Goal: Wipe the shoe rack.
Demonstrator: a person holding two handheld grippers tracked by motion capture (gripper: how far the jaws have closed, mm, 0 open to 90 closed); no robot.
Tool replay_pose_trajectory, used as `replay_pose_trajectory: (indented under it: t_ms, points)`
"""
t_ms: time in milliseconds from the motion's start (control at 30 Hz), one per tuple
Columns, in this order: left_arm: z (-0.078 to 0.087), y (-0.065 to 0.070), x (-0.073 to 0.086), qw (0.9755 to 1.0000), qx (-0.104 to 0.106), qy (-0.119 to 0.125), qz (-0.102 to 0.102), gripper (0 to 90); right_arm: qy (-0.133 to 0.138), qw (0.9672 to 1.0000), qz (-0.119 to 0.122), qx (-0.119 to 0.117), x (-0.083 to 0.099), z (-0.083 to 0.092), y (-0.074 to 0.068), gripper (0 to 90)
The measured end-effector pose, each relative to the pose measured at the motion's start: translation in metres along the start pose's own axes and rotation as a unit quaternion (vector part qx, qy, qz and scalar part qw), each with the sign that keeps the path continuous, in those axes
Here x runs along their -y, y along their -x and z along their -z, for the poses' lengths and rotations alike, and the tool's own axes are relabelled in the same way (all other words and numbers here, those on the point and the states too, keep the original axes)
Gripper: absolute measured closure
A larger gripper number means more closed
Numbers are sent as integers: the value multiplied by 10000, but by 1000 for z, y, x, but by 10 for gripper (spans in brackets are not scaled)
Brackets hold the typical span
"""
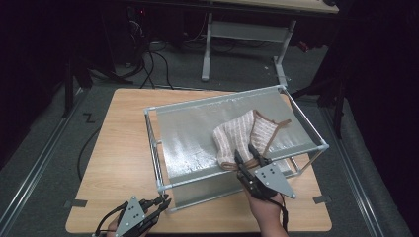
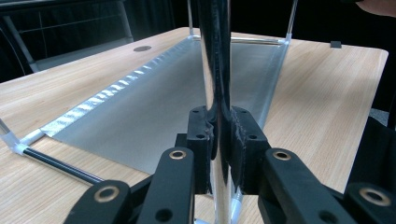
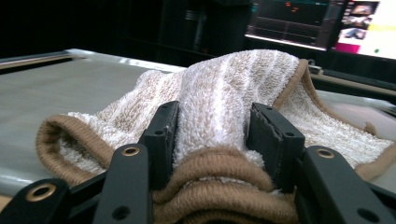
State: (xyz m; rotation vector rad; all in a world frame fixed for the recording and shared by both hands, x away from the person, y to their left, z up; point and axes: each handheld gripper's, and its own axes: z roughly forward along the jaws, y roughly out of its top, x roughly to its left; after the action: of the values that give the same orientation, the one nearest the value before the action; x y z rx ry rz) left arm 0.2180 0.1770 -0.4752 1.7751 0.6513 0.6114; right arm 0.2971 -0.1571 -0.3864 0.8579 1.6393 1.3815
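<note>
A beige striped towel [image 1: 237, 136] with a brown hem lies bunched on the silver sheet [image 1: 192, 133] stretched over a metal rack frame [image 1: 217, 100]. My right gripper [image 1: 245, 152] reaches in at the rack's near edge. In the right gripper view a thick fold of the towel [image 3: 224, 88] fills the gap in my right gripper [image 3: 212, 116], and both pads press on it. My left gripper [image 1: 164, 201] sits at the rack's near left corner. In the left gripper view it [image 2: 218, 123] is shut on the shiny upright corner post [image 2: 215, 56].
The rack stands on a wooden table [image 1: 118, 148], with bare wood to its left and along the front edge. Behind the table are another desk's white legs [image 1: 206, 49] and cables on the floor [image 1: 153, 64]. Lit monitors [image 3: 327, 23] glow beyond the towel.
</note>
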Motion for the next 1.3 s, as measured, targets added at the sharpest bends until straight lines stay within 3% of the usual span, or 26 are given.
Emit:
replay_pose_trajectory:
  t_ms: [367,600,833,967,1300]
  points:
    - [0,0,0,10000,-18,-10,4,793,54,9973,118,-716,-10,-7,-52,537]
    - [0,0,0,10000,-23,-13,15,792,108,9922,233,-1217,-17,-12,-91,536]
    - [0,0,0,10000,-18,-11,13,793,167,9868,377,-1569,-23,-11,-122,536]
    - [0,0,0,10000,-19,-10,16,793,196,9842,423,-1709,-25,-9,-132,537]
    - [-1,2,0,10000,-19,-23,-12,792,153,9865,516,-1550,-22,-8,-123,536]
